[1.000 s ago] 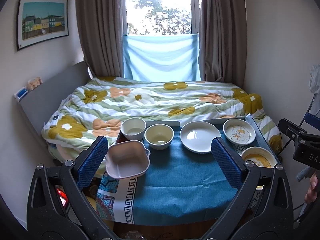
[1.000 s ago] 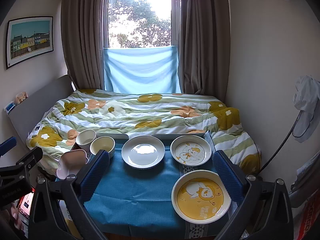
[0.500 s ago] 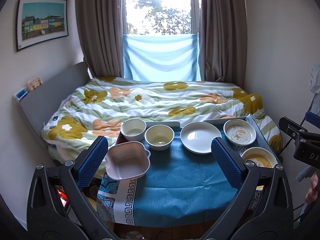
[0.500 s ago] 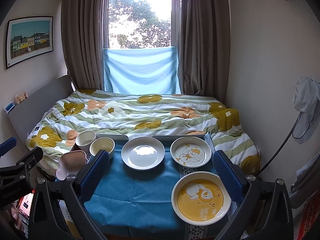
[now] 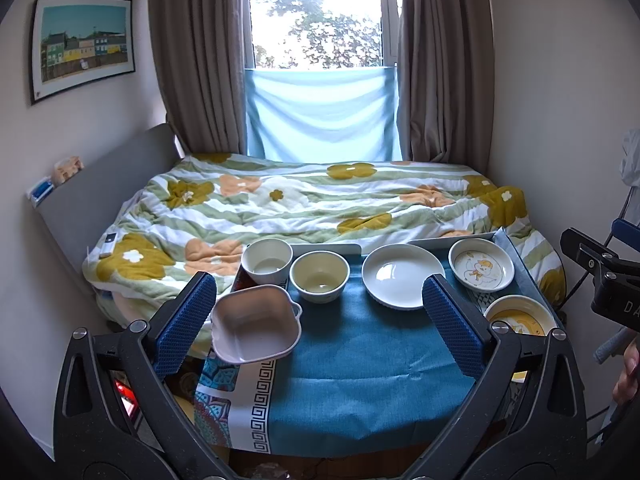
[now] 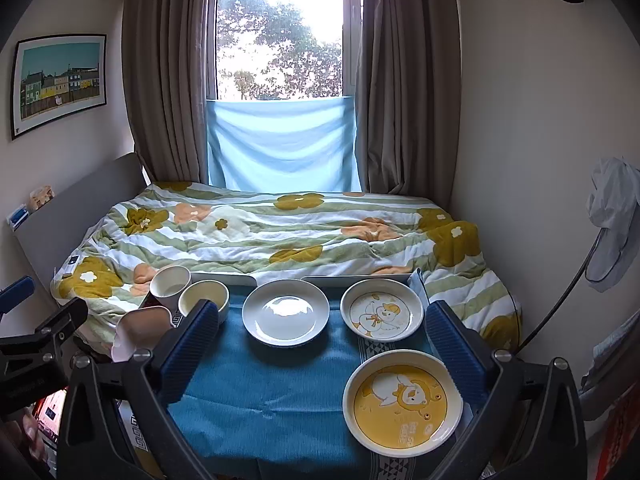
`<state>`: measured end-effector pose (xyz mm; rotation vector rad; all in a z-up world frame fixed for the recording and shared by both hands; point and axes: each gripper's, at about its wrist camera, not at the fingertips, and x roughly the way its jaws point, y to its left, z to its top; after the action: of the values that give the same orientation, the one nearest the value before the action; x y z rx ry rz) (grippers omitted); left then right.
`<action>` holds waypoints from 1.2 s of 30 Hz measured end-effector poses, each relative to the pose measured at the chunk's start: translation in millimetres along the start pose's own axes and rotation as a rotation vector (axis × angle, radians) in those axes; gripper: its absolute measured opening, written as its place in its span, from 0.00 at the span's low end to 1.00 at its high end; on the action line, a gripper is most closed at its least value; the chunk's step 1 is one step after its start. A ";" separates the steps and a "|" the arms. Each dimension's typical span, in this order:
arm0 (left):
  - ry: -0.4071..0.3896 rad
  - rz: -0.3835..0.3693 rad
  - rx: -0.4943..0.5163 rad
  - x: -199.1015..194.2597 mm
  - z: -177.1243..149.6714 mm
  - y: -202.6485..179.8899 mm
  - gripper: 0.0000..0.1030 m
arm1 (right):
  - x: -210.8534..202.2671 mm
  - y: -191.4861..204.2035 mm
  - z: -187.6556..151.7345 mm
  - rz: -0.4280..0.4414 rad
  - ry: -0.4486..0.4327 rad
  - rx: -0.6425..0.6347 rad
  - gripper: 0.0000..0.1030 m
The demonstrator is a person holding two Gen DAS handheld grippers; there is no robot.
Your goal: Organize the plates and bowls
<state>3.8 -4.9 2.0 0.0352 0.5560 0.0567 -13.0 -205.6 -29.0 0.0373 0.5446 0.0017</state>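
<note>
Nothing on the table has shifted since the earlier frames; both grippers hover in nearly the same spots. Left gripper (image 5: 318, 320) and right gripper (image 6: 320, 340) each have their jaws spread wide, holding nothing. On the blue cloth (image 5: 360, 360), the square pink bowl (image 5: 256, 324) sits at the near left corner, the white cup-bowl (image 5: 267, 260) and cream bowl (image 5: 319, 281) along the far left edge, the white plate (image 6: 285, 312) mid far edge, the duck plate (image 6: 382, 314) at the far right corner, and the yellow bear plate (image 6: 402, 400) near right.
</note>
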 end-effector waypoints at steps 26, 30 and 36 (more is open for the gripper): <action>0.326 -0.368 0.219 121.2 -37.7 -94.6 1.00 | 47.4 -74.9 -88.0 -0.036 0.191 0.269 1.00; 0.429 -0.464 0.263 167.8 -63.0 -148.8 0.99 | 73.0 -121.9 -126.7 -0.066 0.264 0.363 0.99; 0.602 -0.567 0.319 233.2 -105.7 -226.1 0.97 | 118.2 -178.5 -182.1 -0.012 0.402 0.500 0.82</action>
<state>155.7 -213.9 -221.5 0.1731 1.1544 -0.5928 -7.6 -376.3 -252.2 0.5301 0.9369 -0.1414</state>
